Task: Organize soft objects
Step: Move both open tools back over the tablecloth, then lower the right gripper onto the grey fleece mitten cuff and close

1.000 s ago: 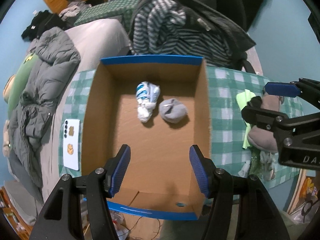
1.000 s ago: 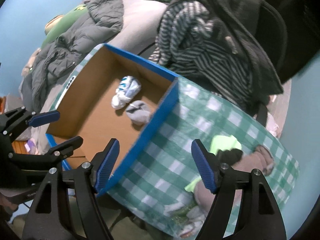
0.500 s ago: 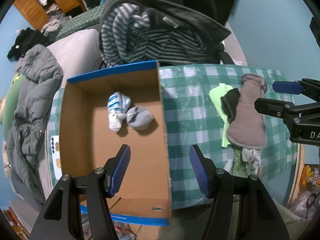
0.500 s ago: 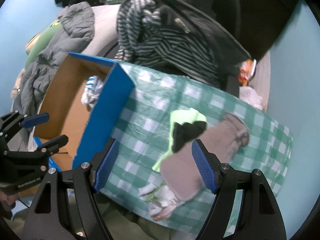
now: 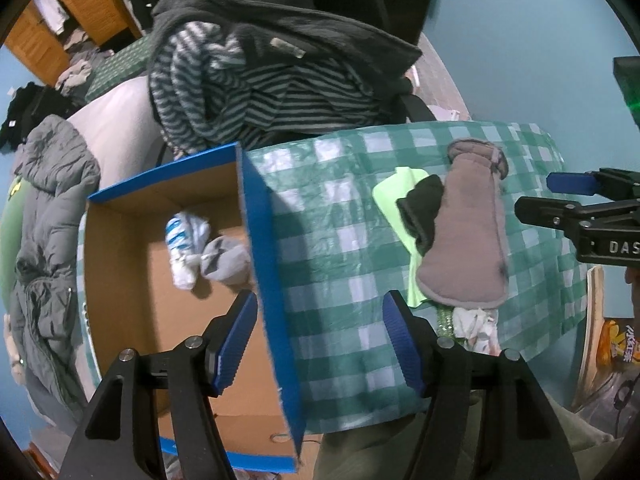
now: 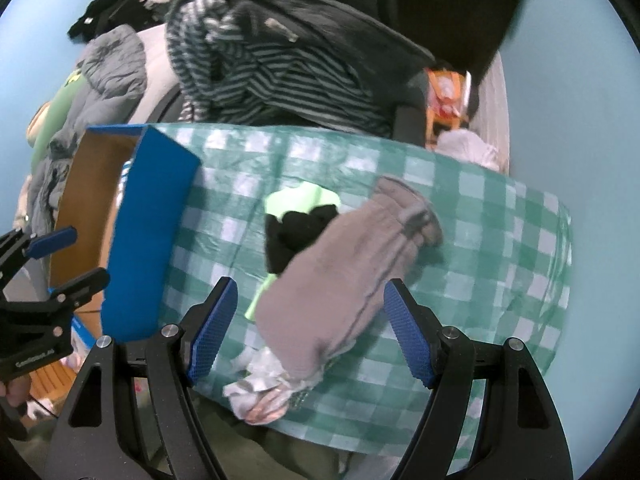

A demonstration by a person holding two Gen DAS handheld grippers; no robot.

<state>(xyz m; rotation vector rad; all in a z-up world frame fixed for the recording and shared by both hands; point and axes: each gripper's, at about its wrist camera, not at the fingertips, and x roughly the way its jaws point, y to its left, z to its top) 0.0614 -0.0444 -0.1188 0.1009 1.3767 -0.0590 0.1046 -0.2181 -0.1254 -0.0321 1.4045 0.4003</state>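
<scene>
The right gripper [image 6: 308,326] hangs over the pile of socks on the table [image 6: 500,240], jaws open and empty, framing the gray-brown sock [image 6: 344,264] that lies across a black sock [image 6: 292,236] and a lime-green cloth [image 6: 300,200]. The left gripper [image 5: 316,340] is also open and empty, straddling the wall of the cardboard box [image 5: 264,264], where 2 rolled socks [image 5: 208,244] already lie. Best to pinch the top sock at its middle, lifting it alone. Partial lettering "DAS" shows on the right gripper's body; other print is unreadable.
</scene>
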